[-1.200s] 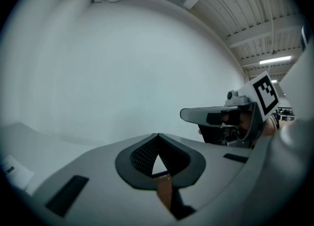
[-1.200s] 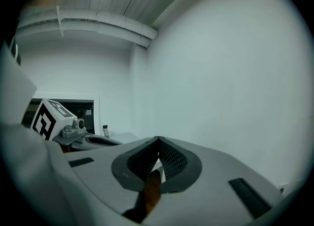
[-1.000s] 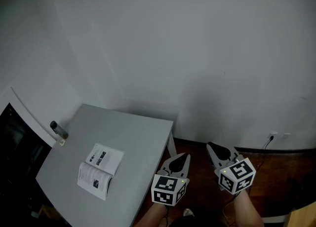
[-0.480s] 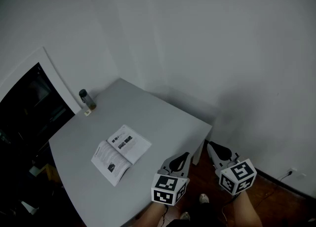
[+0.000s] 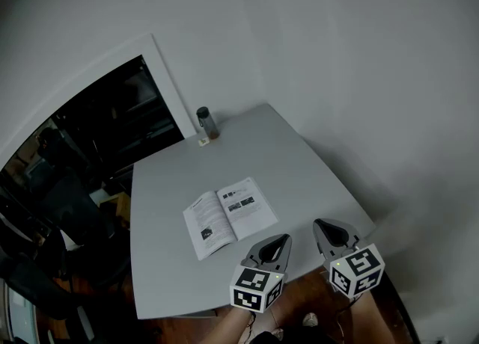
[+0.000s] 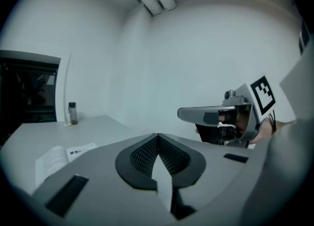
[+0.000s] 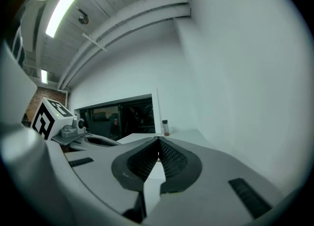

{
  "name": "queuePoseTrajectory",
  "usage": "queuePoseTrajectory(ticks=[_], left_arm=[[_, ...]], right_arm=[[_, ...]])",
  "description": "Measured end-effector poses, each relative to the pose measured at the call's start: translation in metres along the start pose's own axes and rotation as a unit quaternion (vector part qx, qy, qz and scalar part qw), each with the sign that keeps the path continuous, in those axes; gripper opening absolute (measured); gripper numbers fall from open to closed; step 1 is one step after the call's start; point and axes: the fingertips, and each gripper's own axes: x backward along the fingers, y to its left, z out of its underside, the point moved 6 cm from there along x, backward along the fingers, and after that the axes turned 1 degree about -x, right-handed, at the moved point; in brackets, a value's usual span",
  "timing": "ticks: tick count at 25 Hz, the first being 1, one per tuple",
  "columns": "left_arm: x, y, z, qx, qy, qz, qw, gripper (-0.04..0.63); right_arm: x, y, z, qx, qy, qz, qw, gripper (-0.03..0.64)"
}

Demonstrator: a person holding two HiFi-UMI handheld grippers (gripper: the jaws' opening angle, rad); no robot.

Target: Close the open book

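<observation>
The left gripper (image 6: pixel 157 137) has its jaws pressed together with nothing between them, and the right gripper (image 7: pixel 158 141) is closed and empty in the same way. In the head view both are held side by side at the near edge of the grey table (image 5: pixel 307 167), each pointing away from the person, with the forearms cut off by the bottom of the frame. Just beyond the left gripper's tips lies the open book (image 5: pixel 230 217), flat and face up near that edge. Its spread runs left to right across the view, rising a little to the right, and its spine crosses that line, running from the far side towards the near edge. The print and small pictures on the pages are too small to read. The left gripper view catches only a slice of the book, low on the left and partly covered by the gripper's own body. The right gripper view shows the far part of the table, ceiling pipes (image 7: pixel 132 16) and a strip light (image 7: pixel 61 9) instead. A small dark-capped bottle (image 5: pixel 206 122) stands upright at the far edge, well apart from the book, with a small tag (image 5: pixel 203 141) just beside it. Behind it is a dark window (image 5: pixel 97 133), whose interior is hard to make out.
</observation>
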Motion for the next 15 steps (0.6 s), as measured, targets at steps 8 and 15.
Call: queuePoseTrajectory(ticks=[8, 15], left_arm=[[0.039, 0.045, 0.019, 0.036, 0.024, -0.147, 0.9882, 0.005], [0.072, 0.092, 0.056, 0.068, 0.025, -0.24, 0.9681, 0.005]], right_arm=[[-0.068, 0.036, 0.015, 0.001, 0.029, -0.15, 0.988, 0.003], [-0.127, 0.087, 0.038, 0.052, 0.07, -0.241, 0.967, 0.003]])
